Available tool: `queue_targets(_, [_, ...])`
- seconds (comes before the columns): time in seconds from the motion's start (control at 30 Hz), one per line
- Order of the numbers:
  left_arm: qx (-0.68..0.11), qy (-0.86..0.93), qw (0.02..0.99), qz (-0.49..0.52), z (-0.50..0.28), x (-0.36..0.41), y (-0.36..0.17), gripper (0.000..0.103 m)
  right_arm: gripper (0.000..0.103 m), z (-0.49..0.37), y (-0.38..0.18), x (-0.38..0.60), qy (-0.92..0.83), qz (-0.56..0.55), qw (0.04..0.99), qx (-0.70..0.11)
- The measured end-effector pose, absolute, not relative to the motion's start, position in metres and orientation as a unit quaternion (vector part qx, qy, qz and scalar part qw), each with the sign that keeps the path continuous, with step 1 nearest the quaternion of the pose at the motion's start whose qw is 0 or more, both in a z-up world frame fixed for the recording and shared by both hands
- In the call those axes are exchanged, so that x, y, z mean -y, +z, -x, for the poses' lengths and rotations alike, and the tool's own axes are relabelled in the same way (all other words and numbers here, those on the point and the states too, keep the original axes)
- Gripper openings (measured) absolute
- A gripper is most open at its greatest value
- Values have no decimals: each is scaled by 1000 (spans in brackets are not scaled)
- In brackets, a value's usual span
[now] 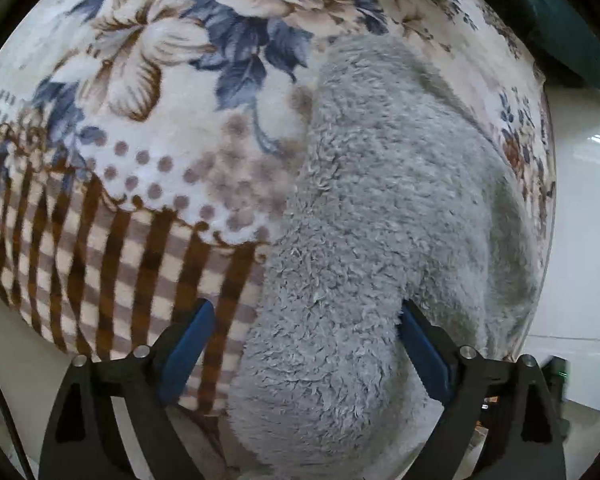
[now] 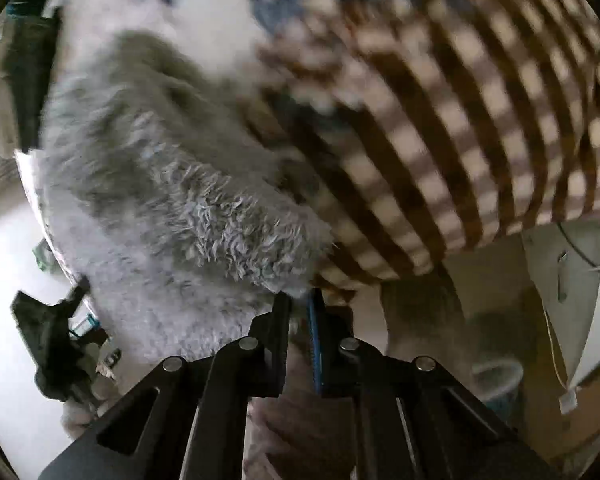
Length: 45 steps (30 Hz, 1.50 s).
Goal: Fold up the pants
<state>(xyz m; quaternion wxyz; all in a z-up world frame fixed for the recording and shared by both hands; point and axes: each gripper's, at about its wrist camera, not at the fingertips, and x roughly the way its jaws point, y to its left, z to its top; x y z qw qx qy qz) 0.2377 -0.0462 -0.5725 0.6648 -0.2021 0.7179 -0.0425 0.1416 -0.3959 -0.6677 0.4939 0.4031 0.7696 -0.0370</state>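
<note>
The pants [image 1: 372,208] are grey and fluffy and lie on a floral and checked blanket [image 1: 140,128], with one end hanging over its near edge. My left gripper [image 1: 306,312] is open, its blue pads either side of that hanging end without closing on it. In the right wrist view, my right gripper [image 2: 300,304] is shut on an edge of the grey pants [image 2: 188,208] and holds it just off the blanket [image 2: 440,128]. This view is blurred.
A dark green cushion [image 1: 560,20] lies at the far right of the blanket. White floor [image 1: 580,200] shows to the right. In the right wrist view a light bin [image 2: 496,384] and a white cabinet [image 2: 572,288] stand below the blanket's edge.
</note>
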Motion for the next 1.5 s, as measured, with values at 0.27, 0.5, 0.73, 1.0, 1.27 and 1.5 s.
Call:
queue_targets(0.27, [-703, -40, 685, 184, -235, 45, -556, 93, 74, -202, -574, 361, 29, -286, 592, -752])
queue_targets(0.5, [-693, -24, 702, 163, -207, 44, -548, 93, 74, -343, -532, 269, 124, -141, 653, -734])
queue_targets(0.73, [-694, -4, 705, 149, -186, 44, -543, 91, 74, -486, -593, 124, 204, 54, 577, -789])
queue_targets(1.0, [-681, -26, 713, 164, -182, 40, -550, 33, 15, -472, -639, 50, 200, 211, 529, -797])
queue_targets(1.27, [-681, -34, 715, 154, -178, 43, -561, 26, 10, -463, -635, 32, 204, 286, 547, -760])
queue_targets(1.5, [-685, -7, 687, 240, -174, 8, -537, 56, 70, -466, -564, 91, 214, 159, 615, -742])
